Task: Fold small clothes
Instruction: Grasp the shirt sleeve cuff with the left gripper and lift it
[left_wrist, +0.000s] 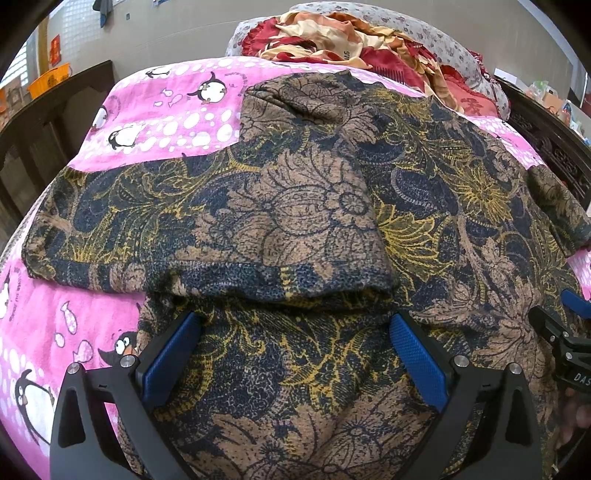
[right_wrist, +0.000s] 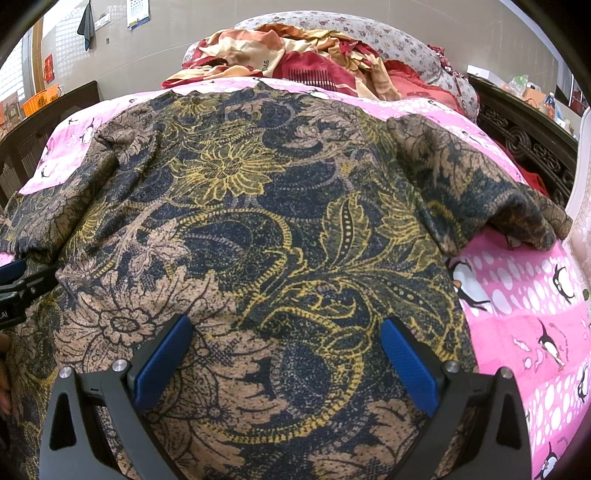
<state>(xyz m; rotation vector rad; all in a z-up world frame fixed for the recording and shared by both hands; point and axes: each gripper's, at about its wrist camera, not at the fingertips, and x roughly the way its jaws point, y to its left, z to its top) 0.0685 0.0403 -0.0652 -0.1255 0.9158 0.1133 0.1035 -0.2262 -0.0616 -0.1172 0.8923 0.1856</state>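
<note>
A brown, navy and yellow floral garment (left_wrist: 295, 206) lies spread on a pink penguin-print bedsheet (left_wrist: 166, 122). Its left sleeve is folded in across the body. My left gripper (left_wrist: 295, 325) is open, its blue pads (left_wrist: 170, 354) just above the garment's lower part, holding nothing. The right gripper shows at the right edge of the left wrist view (left_wrist: 565, 325). In the right wrist view the garment (right_wrist: 258, 206) fills the frame, its right sleeve (right_wrist: 498, 195) lying out toward the bed edge. My right gripper (right_wrist: 284, 332) is open and empty over the cloth.
A heap of red and cream floral bedding (left_wrist: 351, 40) and a flowered pillow (right_wrist: 369, 33) lie at the head of the bed. A dark carved bed frame (right_wrist: 528, 147) runs along the right. An orange basket (left_wrist: 48, 79) sits at far left. Bare pink sheet (right_wrist: 535, 325) lies to the right.
</note>
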